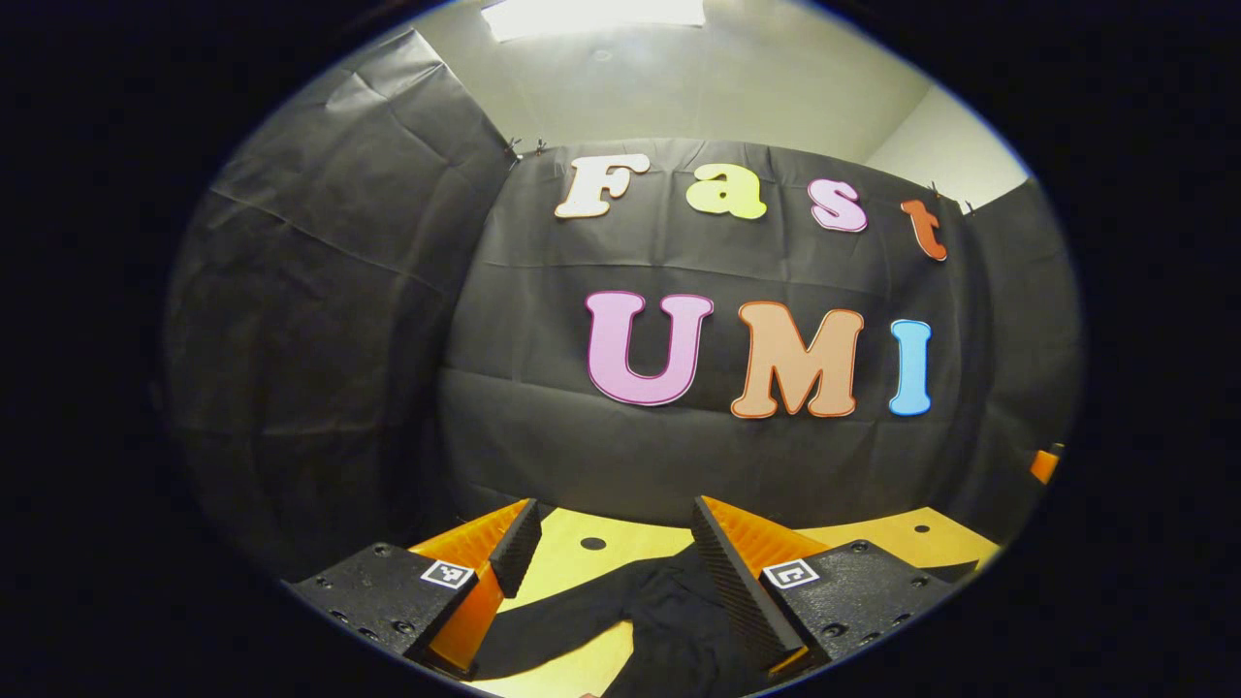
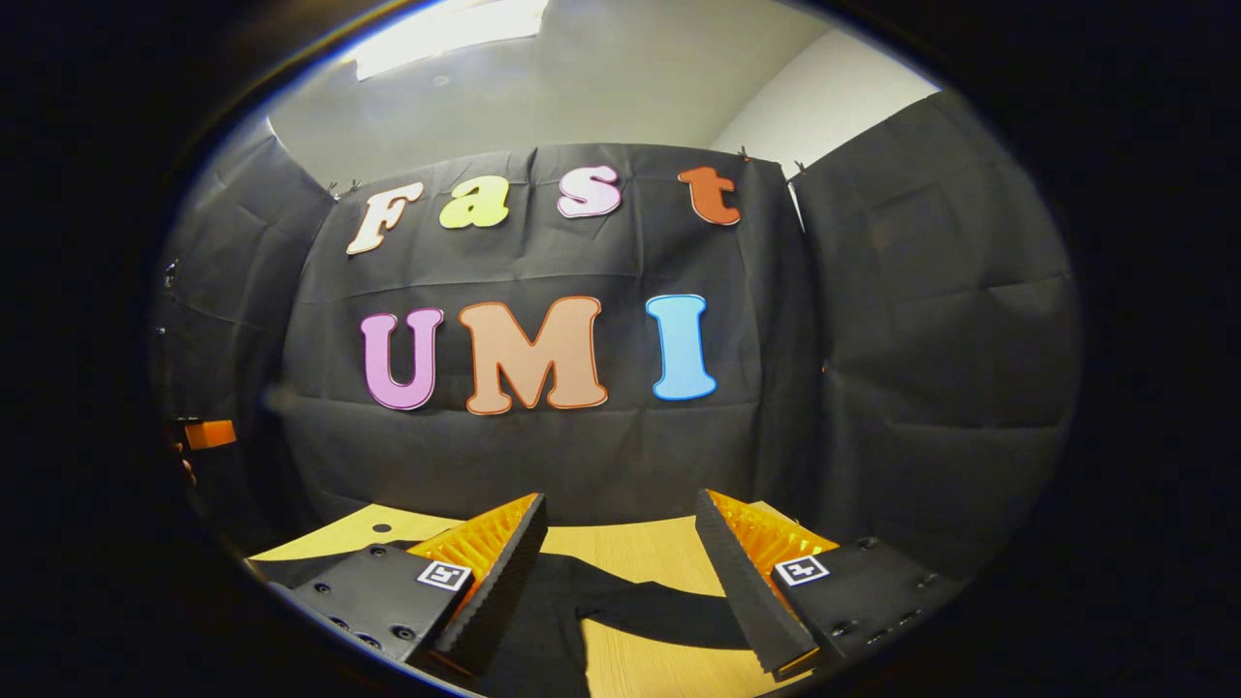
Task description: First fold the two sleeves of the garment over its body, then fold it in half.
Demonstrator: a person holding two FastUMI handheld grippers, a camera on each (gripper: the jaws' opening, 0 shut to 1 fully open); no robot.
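Both the left gripper [image 1: 616, 567] and the right gripper [image 2: 620, 572] hover with fingers apart above a dark garment [image 1: 669, 620], apparently spread flat at 6 o'clock on the tabletop [image 1: 572, 557].

Each handheld gripper, left [image 1: 613, 572] and right [image 2: 620, 572], carried two ribbed wedge fingers on matte black blocks studded with screws, a square black-and-white marker tag at five and seven o'clock.

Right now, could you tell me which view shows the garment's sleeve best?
The right gripper view: a sleeve stretches sideways across the table. The left gripper view shows another sleeve, partly hidden behind a finger.
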